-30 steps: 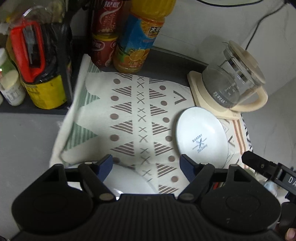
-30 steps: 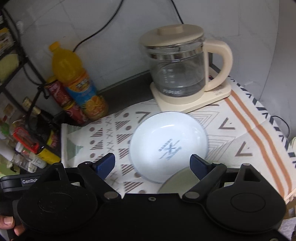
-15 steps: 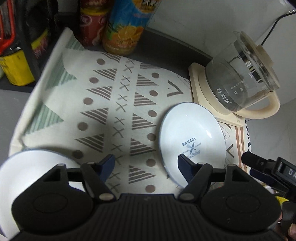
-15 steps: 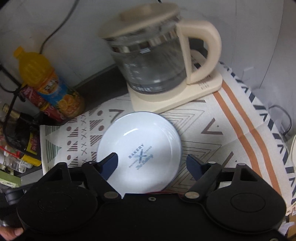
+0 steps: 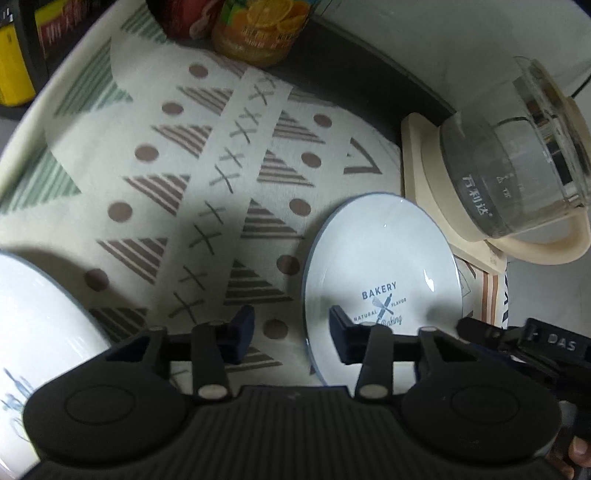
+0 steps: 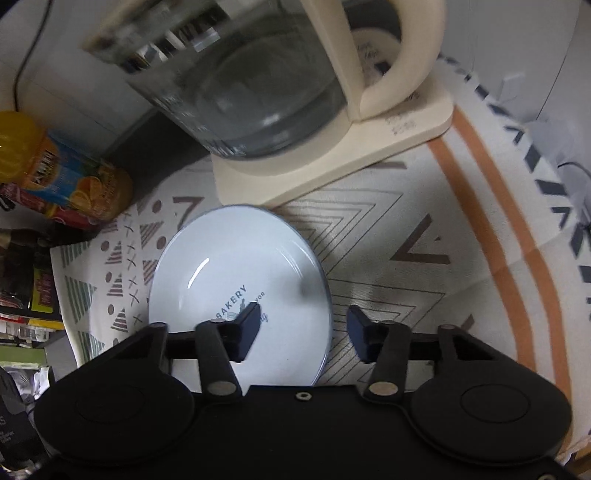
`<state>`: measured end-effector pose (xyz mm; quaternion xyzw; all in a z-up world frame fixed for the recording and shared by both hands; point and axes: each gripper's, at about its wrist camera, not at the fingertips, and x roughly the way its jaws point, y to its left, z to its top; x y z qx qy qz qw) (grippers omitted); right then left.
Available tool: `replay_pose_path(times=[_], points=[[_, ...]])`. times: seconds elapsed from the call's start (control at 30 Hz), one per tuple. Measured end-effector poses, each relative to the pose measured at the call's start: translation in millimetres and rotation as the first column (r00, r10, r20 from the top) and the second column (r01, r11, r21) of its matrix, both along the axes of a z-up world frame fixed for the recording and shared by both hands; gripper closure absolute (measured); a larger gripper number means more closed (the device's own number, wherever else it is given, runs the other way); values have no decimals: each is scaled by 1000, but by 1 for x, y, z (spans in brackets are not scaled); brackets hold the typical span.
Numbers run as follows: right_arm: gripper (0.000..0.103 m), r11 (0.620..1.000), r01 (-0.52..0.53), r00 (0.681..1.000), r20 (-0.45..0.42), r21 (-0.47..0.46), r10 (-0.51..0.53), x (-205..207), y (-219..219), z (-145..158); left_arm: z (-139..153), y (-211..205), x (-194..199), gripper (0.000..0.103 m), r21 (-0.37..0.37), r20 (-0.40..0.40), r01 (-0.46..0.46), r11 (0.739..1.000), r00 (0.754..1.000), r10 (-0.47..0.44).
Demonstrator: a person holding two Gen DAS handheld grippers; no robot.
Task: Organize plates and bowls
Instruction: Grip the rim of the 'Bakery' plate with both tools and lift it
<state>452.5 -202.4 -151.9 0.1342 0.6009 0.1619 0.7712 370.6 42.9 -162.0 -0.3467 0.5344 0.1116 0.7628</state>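
A white plate point(image 5: 384, 273) printed BAKERY lies flat on the patterned cloth point(image 5: 177, 184). My left gripper point(image 5: 291, 328) hovers low over the plate's left rim, which runs between the closing jaws without either pad touching it. In the right wrist view the same plate point(image 6: 229, 273) sits under my right gripper point(image 6: 303, 325), whose jaws are also closing, with the right rim in the gap and no pad pressing on it. The right gripper's black body point(image 5: 517, 343) shows beside the plate. A second white dish point(image 5: 37, 325) lies at the far left.
A glass kettle point(image 5: 517, 158) on a cream base point(image 5: 421, 177) stands just behind the plate, close to both grippers. An orange juice bottle point(image 5: 258, 33) and a red can point(image 5: 177, 18) stand at the back of the cloth. Shelf clutter point(image 6: 22, 295) fills the left.
Both grippers have come down and closer to the BAKERY plate, and their jaws have narrowed around its rims. The second white dish has slid to the left edge of the left wrist view.
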Motion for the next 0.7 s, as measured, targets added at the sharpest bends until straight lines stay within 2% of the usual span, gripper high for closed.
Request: replay_pose_path(times=[0.03, 0.1, 0.23, 0.37, 0.43, 0.53, 0.7], points=[[65, 1000, -3, 1000, -23, 8, 3, 3, 0, -5, -3, -1, 0, 66, -10, -3, -7, 1000, 1000, 7], [70, 1000, -4, 998, -56, 7, 5, 8, 1, -13, -6, -3, 1, 69, -17, -10, -16, 1000, 1000, 16], [75, 1000, -16, 995, -96, 1, 16, 13, 4, -26, -12, -3, 3, 76, -39, -20, -29, 999, 999, 28], [81, 1000, -12, 993, -115, -2, 11, 15, 7, -35, -14, -5, 7, 77, -38, -14, -17, 999, 1000, 16], [82, 1000, 1, 994, -107, 0, -1, 15, 6, -35, -14, -7, 10, 78, -37, -14, -5, 999, 1000, 5], [85, 1000, 9, 995, -100, -3, -9, 14, 4, -34, -17, -7, 13, 90, -67, -24, 0, 998, 1000, -2], [91, 999, 19, 999, -43, 31, -18, 7, 2, -22, -2, -4, 14, 90, -13, 28, 44, 999, 999, -44]])
